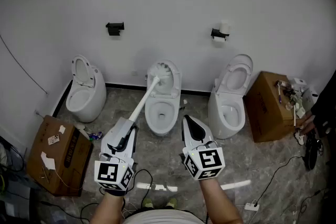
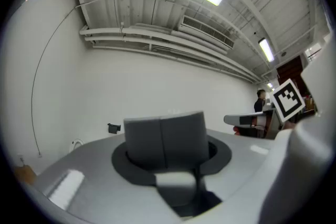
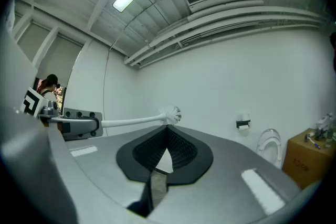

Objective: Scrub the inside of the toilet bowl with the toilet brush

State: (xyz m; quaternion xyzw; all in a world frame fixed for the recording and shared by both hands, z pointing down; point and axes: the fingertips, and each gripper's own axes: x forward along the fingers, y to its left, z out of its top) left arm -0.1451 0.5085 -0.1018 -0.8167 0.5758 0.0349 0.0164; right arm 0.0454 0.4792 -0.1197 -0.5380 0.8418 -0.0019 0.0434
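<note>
Scrubbing is judged not yet begun. Left gripper [image 1: 128, 123] has its jaws clamped on the handle of the toilet brush [image 1: 143, 99]. The bristle head is up by the raised lid [image 1: 176, 78], above the middle toilet bowl [image 1: 148, 113] and not inside it. Right gripper [image 1: 188, 120], near right of the bowl, has its jaws pressed together on nothing. Lowering and scrubbing remain.

Toilet brush [image 1: 144, 100]: the grip end of the handle is hidden inside the left tongs [image 1: 128, 122], and the left gripper view doesn't show the brush at all. Clutter [image 1: 292, 95] on top of the right cardboard box [image 1: 265, 108] is too small to identify. Person [image 1: 323, 115] at head view's right edge is mostly cut off.
</note>
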